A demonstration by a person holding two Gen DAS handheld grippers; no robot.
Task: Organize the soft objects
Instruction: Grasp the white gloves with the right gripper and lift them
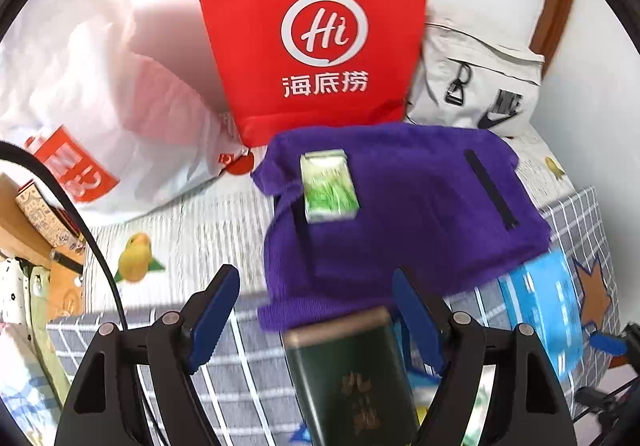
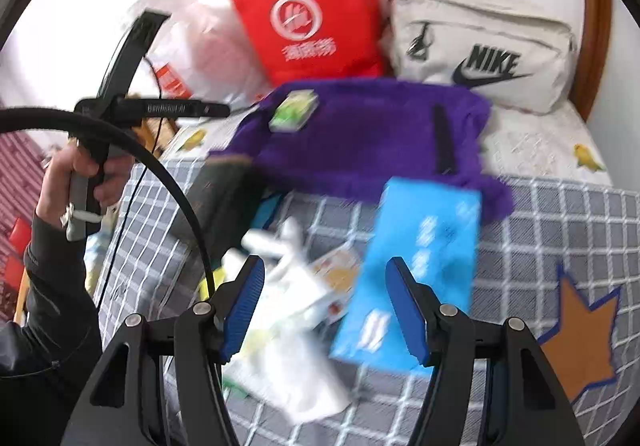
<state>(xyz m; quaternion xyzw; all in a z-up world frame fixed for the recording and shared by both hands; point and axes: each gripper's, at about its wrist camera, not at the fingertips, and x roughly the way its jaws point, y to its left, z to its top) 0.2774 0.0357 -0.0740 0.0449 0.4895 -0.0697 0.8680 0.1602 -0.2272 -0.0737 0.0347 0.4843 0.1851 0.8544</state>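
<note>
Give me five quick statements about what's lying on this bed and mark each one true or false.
1. A small green and white box lies on the purple cloth. True.
2. The red paper bag lies flat on the bed. False: it stands upright behind the cloth.
3. A white Nike bag sits right of the red paper bag. True.
4. The right gripper clamps the blue box. False: its fingers stand apart, touching nothing.
5. The purple cloth hangs from the left gripper. False: it lies on the bed, and the fingers are open.
</note>
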